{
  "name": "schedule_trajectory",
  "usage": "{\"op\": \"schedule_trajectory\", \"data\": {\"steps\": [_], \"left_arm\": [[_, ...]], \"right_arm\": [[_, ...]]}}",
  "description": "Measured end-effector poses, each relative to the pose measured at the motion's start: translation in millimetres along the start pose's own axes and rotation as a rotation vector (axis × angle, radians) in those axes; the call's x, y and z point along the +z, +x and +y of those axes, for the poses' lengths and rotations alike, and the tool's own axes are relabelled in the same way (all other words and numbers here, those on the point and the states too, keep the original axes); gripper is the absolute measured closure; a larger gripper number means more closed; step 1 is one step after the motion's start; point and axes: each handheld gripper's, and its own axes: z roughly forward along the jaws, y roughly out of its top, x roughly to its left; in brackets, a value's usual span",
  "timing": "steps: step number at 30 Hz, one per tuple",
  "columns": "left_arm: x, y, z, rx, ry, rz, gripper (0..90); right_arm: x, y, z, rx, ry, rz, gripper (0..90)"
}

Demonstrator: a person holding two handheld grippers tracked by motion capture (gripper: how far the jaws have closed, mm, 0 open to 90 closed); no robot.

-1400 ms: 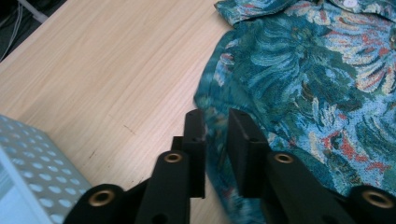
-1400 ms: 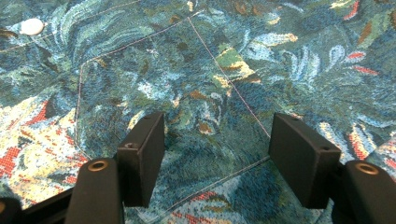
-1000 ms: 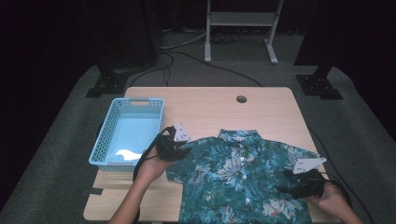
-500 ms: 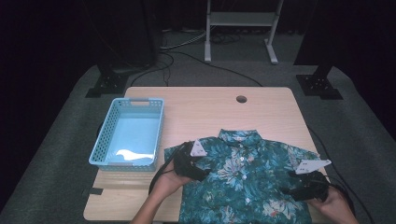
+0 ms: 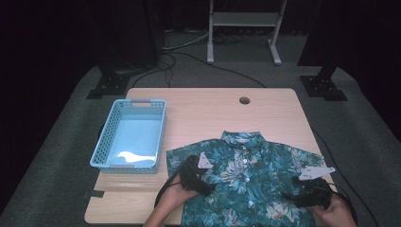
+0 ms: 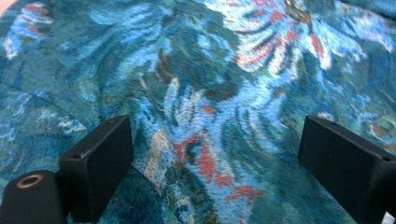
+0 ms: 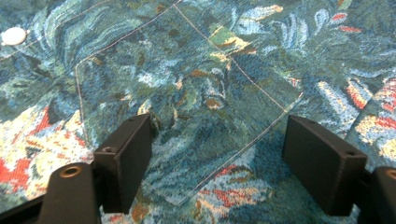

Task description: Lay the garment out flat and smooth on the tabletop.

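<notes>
floral shirt (image 5: 250, 184) flat on wooden table (image 5: 213, 109)

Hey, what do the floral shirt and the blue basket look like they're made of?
The floral shirt looks like a thin woven fabric, matte, perhaps cotton or rayon: the weave grain and pocket stitching show in the right gripper view. The blue basket looks like moulded plastic, slightly glossy, with slotted lattice walls and a light glare on its floor.
</notes>
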Motion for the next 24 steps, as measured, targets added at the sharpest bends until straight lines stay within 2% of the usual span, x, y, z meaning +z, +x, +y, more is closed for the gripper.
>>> {"op": "schedule_trajectory", "data": {"steps": [10, 24], "left_arm": [[6.9, 22.3, 6.7, -0.018, -0.009, 0.016, 9.5], [19.2, 55.8, 21.5, -0.059, -0.002, 0.049, 9.6]], "right_arm": [[10.0, -10.4, 10.9, -0.003, -0.009, 0.0, 20.5], [29.2, -32.3, 35.6, 0.027, -0.013, -0.022, 20.3]]}}
